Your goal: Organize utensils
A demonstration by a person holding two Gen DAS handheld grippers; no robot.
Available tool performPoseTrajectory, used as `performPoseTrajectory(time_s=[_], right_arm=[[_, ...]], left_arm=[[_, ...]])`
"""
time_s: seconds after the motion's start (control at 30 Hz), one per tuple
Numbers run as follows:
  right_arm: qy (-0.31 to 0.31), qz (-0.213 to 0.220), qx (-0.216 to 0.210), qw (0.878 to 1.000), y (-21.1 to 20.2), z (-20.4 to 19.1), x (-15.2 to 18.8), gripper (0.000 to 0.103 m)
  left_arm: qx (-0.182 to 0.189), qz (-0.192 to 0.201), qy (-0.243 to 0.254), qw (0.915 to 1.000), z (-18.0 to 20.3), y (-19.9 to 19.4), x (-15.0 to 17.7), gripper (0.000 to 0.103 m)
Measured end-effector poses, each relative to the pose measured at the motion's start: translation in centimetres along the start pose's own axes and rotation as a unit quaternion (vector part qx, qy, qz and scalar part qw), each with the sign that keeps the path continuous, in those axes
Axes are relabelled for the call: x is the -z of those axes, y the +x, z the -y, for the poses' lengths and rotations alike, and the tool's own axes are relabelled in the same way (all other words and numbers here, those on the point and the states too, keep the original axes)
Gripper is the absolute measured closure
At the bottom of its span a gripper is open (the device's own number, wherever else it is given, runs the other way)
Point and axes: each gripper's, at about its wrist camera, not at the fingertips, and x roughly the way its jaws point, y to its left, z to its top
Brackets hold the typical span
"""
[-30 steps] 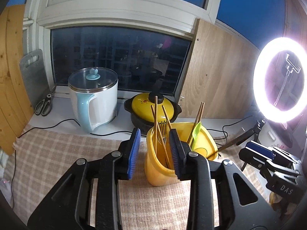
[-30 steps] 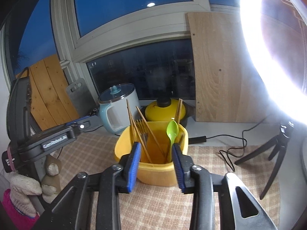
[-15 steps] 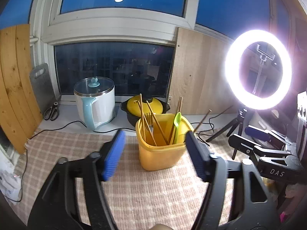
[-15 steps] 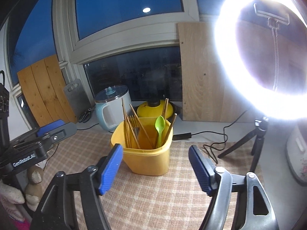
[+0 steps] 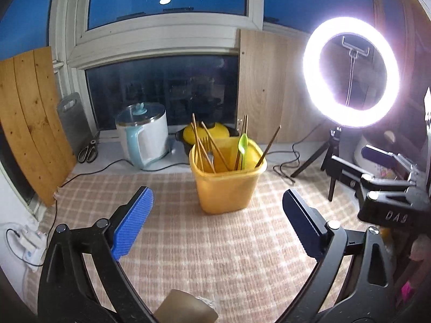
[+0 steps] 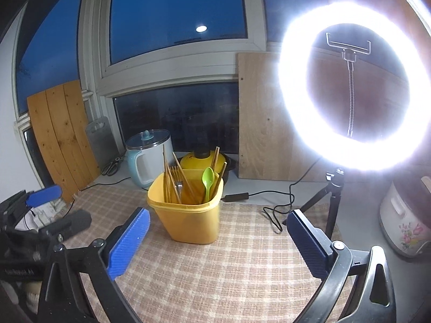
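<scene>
Both tongs apart, empty, jaws just opened wide: left tongs (image 5: pixel 218 223), right tongs (image 6: pixel 218 239). Yellow holder (image 5: pixel 227 185) upright on tabletop (image 5: pixel 215 255) ahead of both, untouched; chopsticks (image 5: pixel 200 145), fork (image 6: pixel 178 185), green spoon (image 6: pixel 208 179) inside. Likely final release step. Next: probably none; no loose utensils visible.
</scene>
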Motion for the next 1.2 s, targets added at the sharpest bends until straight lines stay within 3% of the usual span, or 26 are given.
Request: performPoseTrajectory(time_s=[0.9, 1.2], right_arm=[[0.018, 0.004, 0.004, 1.000, -1.6, 0.9, 1.3, 0.000], [0.024, 0.004, 0.006, 1.000, -1.9, 1.1, 1.7, 0.000]], left_arm=[[-0.050, -0.004, -0.009, 0.9987, 0.4, -2.0, 0.4, 0.000], [-0.049, -0.003, -0.012, 0.9987, 0.3, -2.3, 0.4, 0.000]])
